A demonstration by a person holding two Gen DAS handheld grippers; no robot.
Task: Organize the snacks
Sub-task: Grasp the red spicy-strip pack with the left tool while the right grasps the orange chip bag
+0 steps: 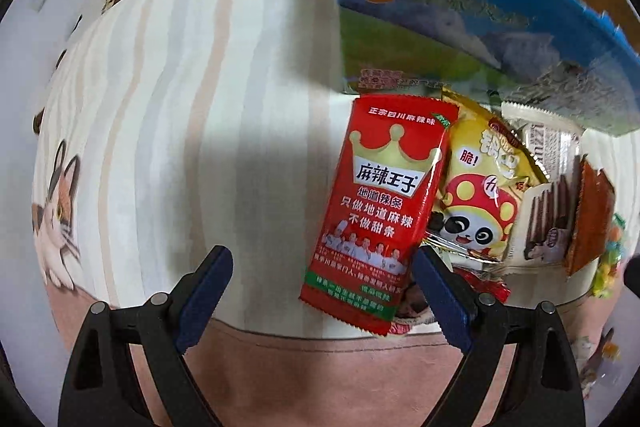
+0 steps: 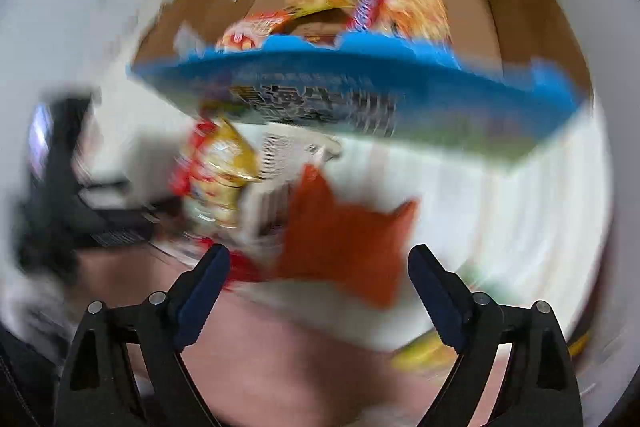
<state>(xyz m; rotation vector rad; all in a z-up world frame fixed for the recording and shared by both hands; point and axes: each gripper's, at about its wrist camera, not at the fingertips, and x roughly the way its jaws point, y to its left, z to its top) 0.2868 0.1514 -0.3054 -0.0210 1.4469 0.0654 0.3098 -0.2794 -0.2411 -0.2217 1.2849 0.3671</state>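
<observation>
Left wrist view is looking straight down on a pale striped cloth with a cartoon cat print (image 1: 168,131), where loose snacks are lying in a heap. The left gripper (image 1: 322,287), black with dark blue pads, is hanging with its fingers spread wide, pinching nothing. A long red foil packet with a gold crown (image 1: 384,203) is lying partly between them, its lower edge close to the right-hand finger (image 1: 438,297). Beside it are resting a yellow packet with a panda (image 1: 476,203) and a white wafer packet (image 1: 552,211). A blue cardboard box (image 1: 460,15) is standing just behind.

Right wrist view is badly blurred. The right gripper (image 2: 318,283) is also spread open, framing an orange-red sachet (image 2: 348,247) without gripping it. Behind it, the box is holding more packets.
</observation>
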